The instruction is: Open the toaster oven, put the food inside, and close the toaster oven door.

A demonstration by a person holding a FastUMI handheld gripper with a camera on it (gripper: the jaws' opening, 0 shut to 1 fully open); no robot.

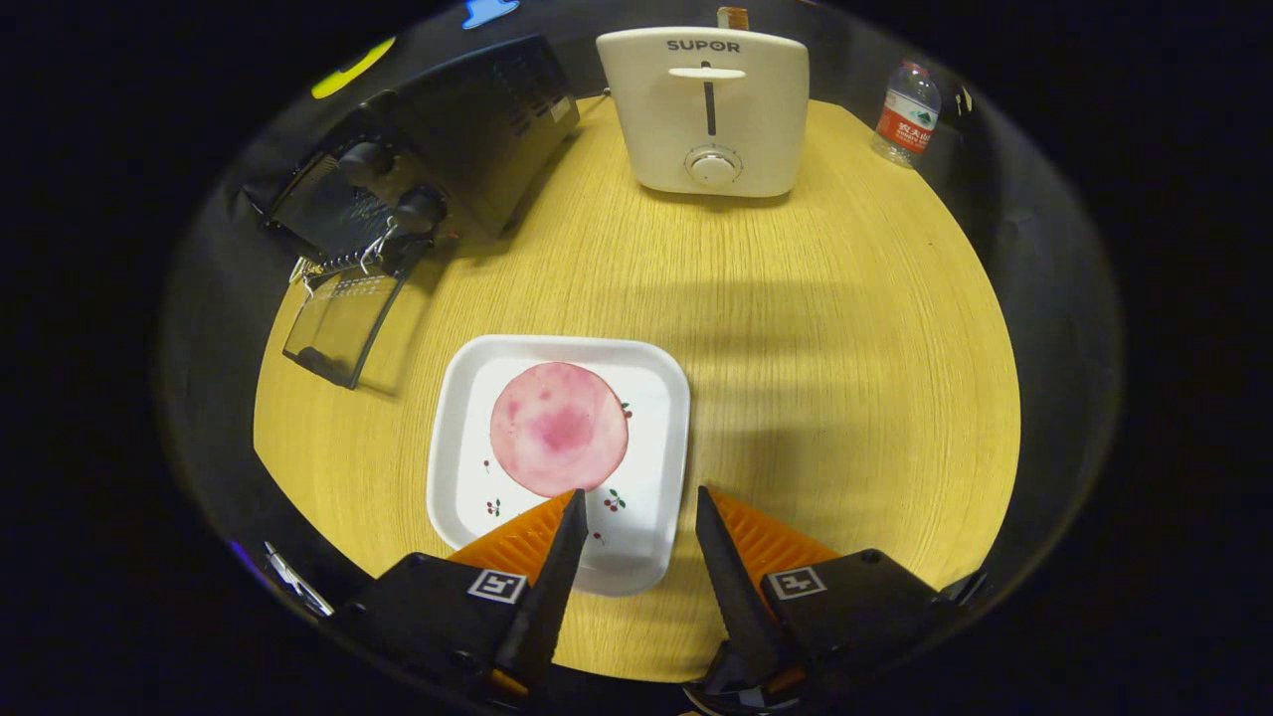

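Observation:
A black toaster oven (438,159) stands at the far left of the round wooden table, its glass door (343,323) folded down flat and open. A white square plate (467,467) lies just ahead of my fingers, and on it rests a round pink slice of food (559,428). My gripper (639,502) hovers open above the plate's near right corner. One fingertip (575,505) sits over the near edge of the slice; nothing is held between the fingers.
A white pop-up toaster (708,109) stands at the far middle of the table (845,348). A plastic water bottle (907,111) stands at the far right edge. Bare wood stretches to the right of the plate.

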